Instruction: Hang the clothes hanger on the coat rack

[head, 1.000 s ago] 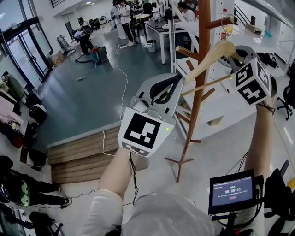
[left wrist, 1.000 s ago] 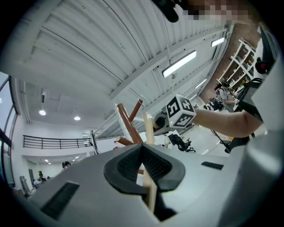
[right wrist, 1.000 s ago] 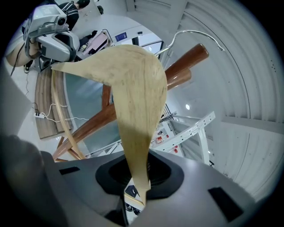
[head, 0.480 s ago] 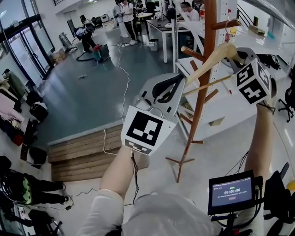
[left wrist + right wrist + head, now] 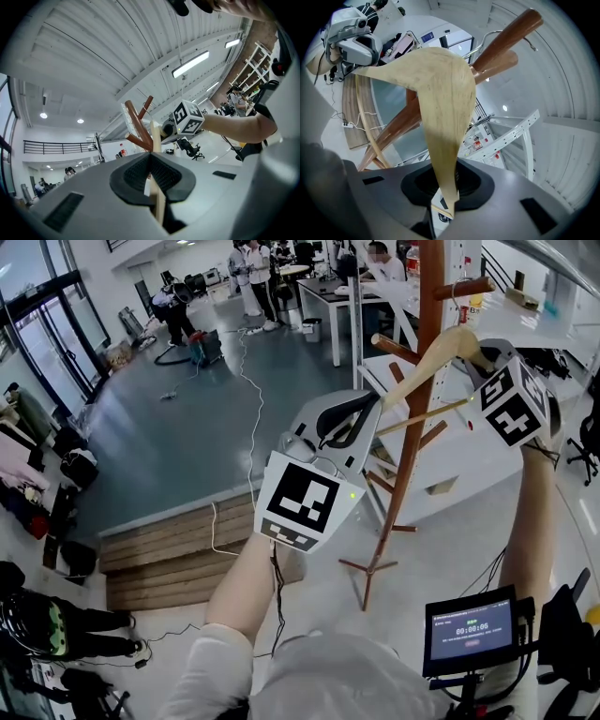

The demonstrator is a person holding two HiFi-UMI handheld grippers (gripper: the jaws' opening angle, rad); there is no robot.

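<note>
I hold the wooden clothes hanger (image 5: 427, 357) up in the air with both tools, one at each end. My left tool (image 5: 345, 420) has its jaws pressed together on the hanger's left tip; in the left gripper view the thin pale end of the wood (image 5: 155, 140) stands upright, pinched between the dark pads of that tool (image 5: 152, 180). My right tool (image 5: 483, 357) sits higher and further right, and its jaws are closed on the other arm of the hanger. In the right gripper view the broad pale wood (image 5: 440, 93) rises straight out of that tool (image 5: 443, 187).

The hanger sits right against the brown coat rack (image 5: 403, 465), crossing in front of its pole, with the thin crossbar (image 5: 422, 415) slanting below the curved top. The rack stands on the pale floor (image 5: 441, 549) to the right, beside a low wooden platform (image 5: 169, 549). In the right gripper view the metal hook (image 5: 485, 38) runs up close along the rack's upper peg (image 5: 506, 33); I cannot tell whether it rests on the peg. The left gripper view shows the rack's pegs (image 5: 138, 122) just beyond the hanger's tip.

A small screen (image 5: 472, 629) sits near me at the lower right.
</note>
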